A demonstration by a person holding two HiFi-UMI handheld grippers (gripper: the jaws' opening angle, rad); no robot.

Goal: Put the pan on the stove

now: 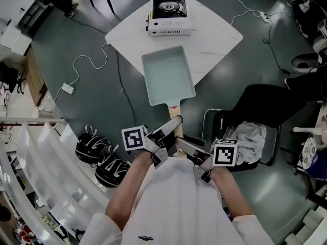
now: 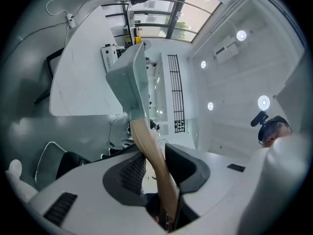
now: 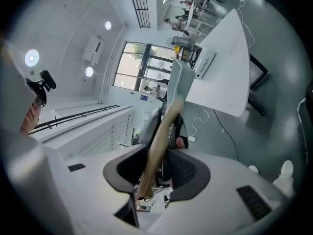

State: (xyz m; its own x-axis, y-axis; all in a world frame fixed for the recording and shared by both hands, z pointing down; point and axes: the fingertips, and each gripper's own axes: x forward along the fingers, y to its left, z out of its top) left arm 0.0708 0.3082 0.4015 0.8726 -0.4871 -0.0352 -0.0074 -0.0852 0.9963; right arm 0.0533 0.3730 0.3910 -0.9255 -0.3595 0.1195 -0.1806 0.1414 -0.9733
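Observation:
A pale blue rectangular pan (image 1: 167,74) sits over the near corner of the white table (image 1: 219,34); I cannot tell whether it rests on it. Its wooden handle (image 1: 173,107) points toward me. My left gripper (image 1: 172,125) and right gripper (image 1: 182,143) are both shut on that handle, the left one closer to the pan. In the left gripper view the handle (image 2: 149,148) runs between the jaws up to the pan (image 2: 129,80). The right gripper view shows the same handle (image 3: 159,141) and pan (image 3: 180,80). A white portable stove (image 1: 169,16) stands at the table's far end, well beyond the pan.
A black chair (image 1: 265,103) with a grey cloth (image 1: 250,137) on it stands to my right. Two black-and-white helmets (image 1: 99,157) lie on the floor at my left. A white cable and adapter (image 1: 67,89) trail left of the table.

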